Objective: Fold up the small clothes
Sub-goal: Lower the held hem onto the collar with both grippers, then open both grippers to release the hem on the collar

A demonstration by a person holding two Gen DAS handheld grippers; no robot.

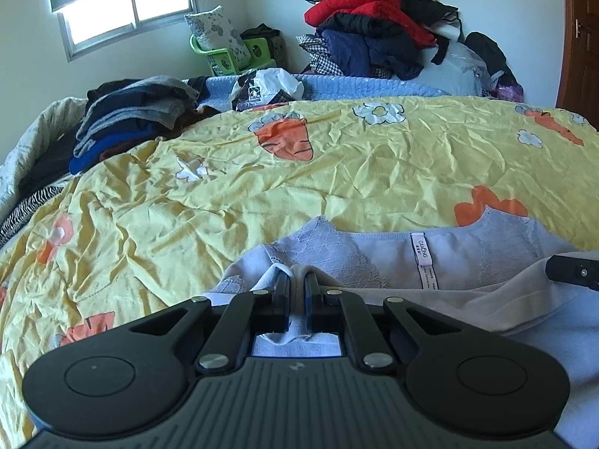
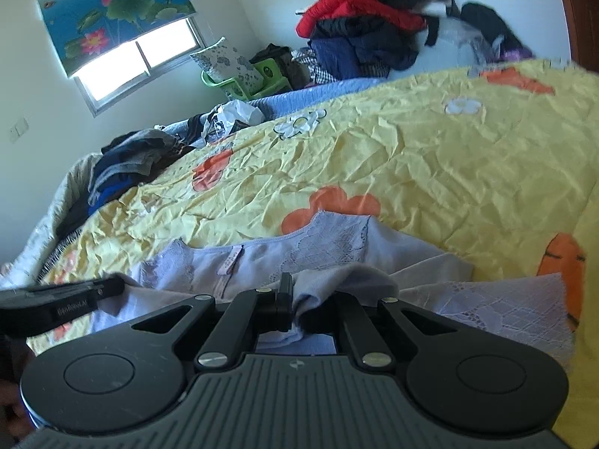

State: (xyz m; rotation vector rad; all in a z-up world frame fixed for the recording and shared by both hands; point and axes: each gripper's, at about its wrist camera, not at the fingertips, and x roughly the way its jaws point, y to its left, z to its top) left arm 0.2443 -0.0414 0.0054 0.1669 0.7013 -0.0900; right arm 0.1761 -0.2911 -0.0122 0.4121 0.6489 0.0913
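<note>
Pinched tight, my left gripper (image 1: pixel 297 288) holds a fold of the lilac top (image 1: pixel 374 258); my right gripper (image 2: pixel 299 295) clamps another fold, its right finger buried under cloth. That top lies on the yellow quilt (image 1: pixel 262 194), collar label at twelve o'clock, hem cut off below.

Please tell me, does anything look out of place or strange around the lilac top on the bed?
Nothing looks damaged or spilled. The lilac top lies inside out, with its neck label showing. Both the left gripper and the right gripper pinch its hem. The yellow cover beneath is heavily creased.
</note>
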